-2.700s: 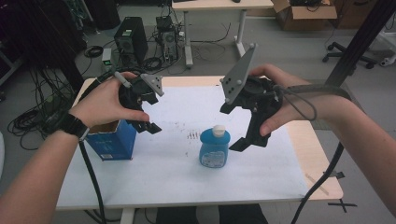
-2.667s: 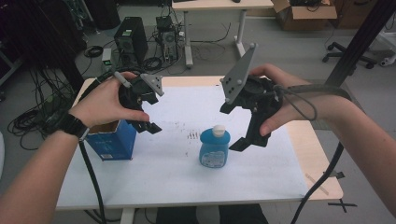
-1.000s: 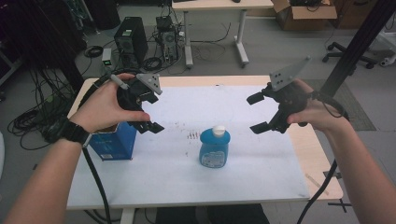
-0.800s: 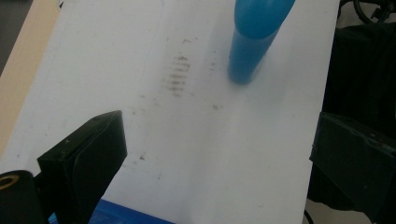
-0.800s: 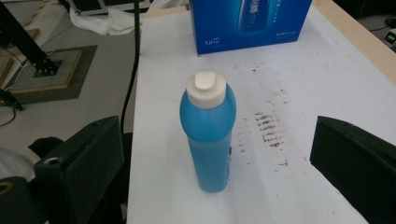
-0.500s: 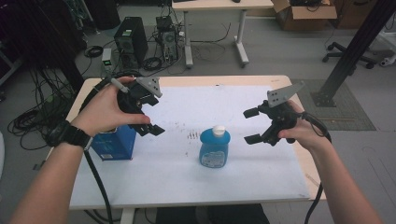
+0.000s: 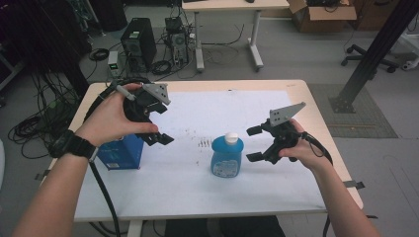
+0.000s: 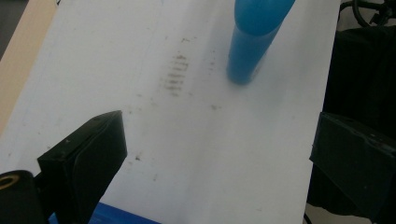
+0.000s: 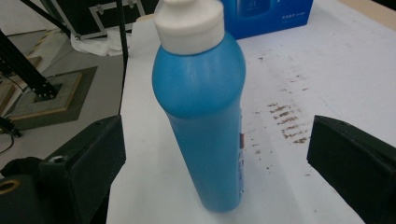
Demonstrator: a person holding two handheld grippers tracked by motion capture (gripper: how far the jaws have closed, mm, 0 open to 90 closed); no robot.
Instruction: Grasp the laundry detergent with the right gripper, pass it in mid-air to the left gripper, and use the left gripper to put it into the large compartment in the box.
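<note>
A blue bottle (image 7: 227,157) with a white cap (image 7: 230,137) stands upright on the white sheet (image 7: 207,111) that covers the counter (image 7: 316,116), somewhat nearer the front edge than the back edge and close to the middle between the left and right edges. The right tool (image 7: 254,143) is held just to the right of the bottle, level with its body, and its two black jaws stand wide apart, one toward the back edge and one toward the front edge, with nothing between them. In the right gripper view the bottle (image 9: 205,112) rises between the two jaws but farther out than their tips, so the tool points at it and is not touching it. The left tool (image 7: 159,124) is held by the left hand (image 7: 111,118) above the left part of the counter, over a blue box (image 7: 121,152) that sits near the left edge. Its jaws are also spread wide and grip nothing. In the left gripper view the bottle (image 8: 254,37) shows well beyond the jaws, toward the upper right, and a patch of brown smudges (image 8: 176,77) marks the sheet between the tool and the bottle. The same smudges (image 7: 202,143) lie just to the left of the bottle in the high view. The two tools are well apart, with the bottle between them and nearer the right one.
</note>
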